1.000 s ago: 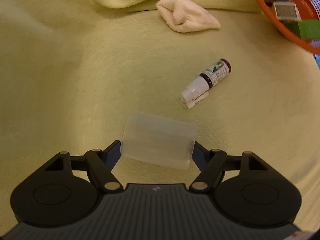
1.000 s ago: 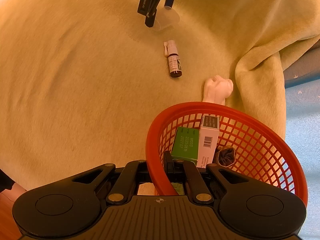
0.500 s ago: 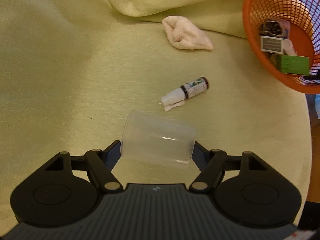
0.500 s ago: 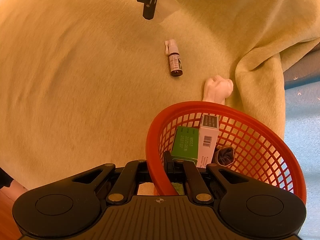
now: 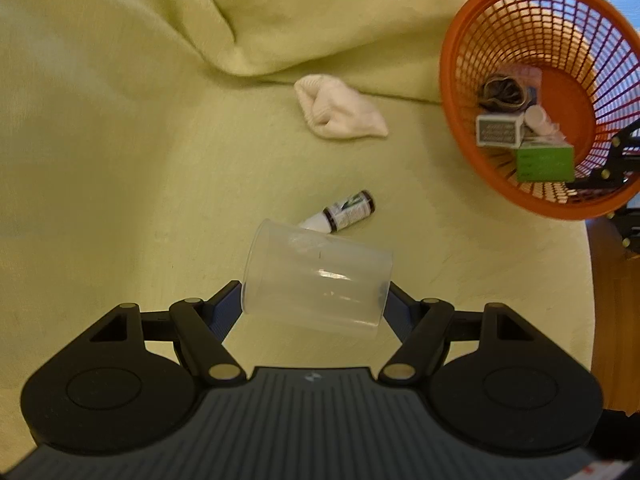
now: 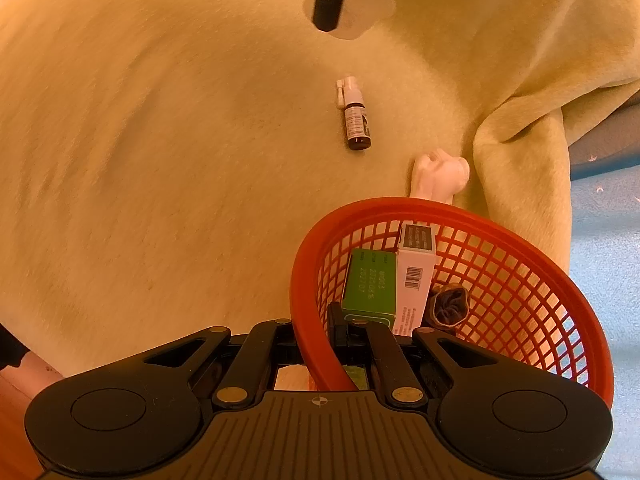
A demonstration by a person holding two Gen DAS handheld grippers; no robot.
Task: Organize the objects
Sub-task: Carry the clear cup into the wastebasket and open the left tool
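While the yellow blanket (image 5: 120,128) spreads below, my right gripper (image 6: 318,344) clamps the orange basket (image 5: 452,92) by its rim.
My left gripper (image 5: 316,304) grasps the clear cup (image 5: 316,280) sideways between its fingers, above the spray bottle (image 5: 350,210).

left gripper (image 5: 316,304) | gripping clear cup (image 5: 318,280) | above blanket (image 5: 120,160)
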